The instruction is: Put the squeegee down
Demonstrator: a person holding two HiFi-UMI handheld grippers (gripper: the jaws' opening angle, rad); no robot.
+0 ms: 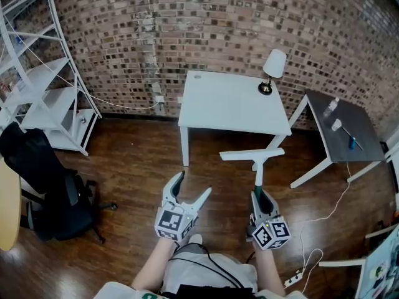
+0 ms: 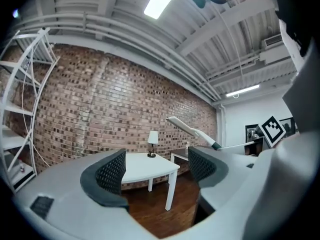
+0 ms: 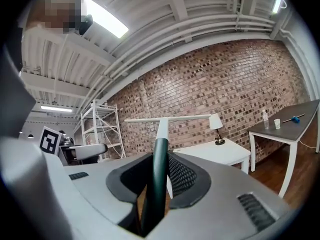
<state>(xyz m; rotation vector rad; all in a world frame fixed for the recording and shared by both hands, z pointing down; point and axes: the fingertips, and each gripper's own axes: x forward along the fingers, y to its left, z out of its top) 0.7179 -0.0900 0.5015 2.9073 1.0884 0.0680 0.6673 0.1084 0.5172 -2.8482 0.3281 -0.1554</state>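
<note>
Two grippers are showing at the bottom of the head view, and only one is doing any work. The right gripper (image 1: 259,195) is clamping its jaws fully shut on the dark green handle of the squeegee (image 1: 255,161). The squeegee is sticking out level toward twelve o'clock, its white blade lying crosswise at the far end. It is hanging in the air over the wood floor (image 1: 137,161) and touching nothing else. The left gripper (image 1: 192,189), at nine o'clock of the right one, is standing with its jaws wide apart and nothing between them.

The squeegee is not yet down, so the step in hand is looking like the carry to a resting place. The white table (image 1: 230,104), with a lamp (image 1: 272,67) at its one o'clock corner, is lying at twelve o'clock of the blade, apart from it. A grey table (image 1: 343,126) is standing at two o'clock. The next move is likely calling for bringing the squeegee over a bare part of a tabletop, clear of the lamp. It then needs lowering until blade and handle are resting flat, and only then should the jaws be parting.
</note>
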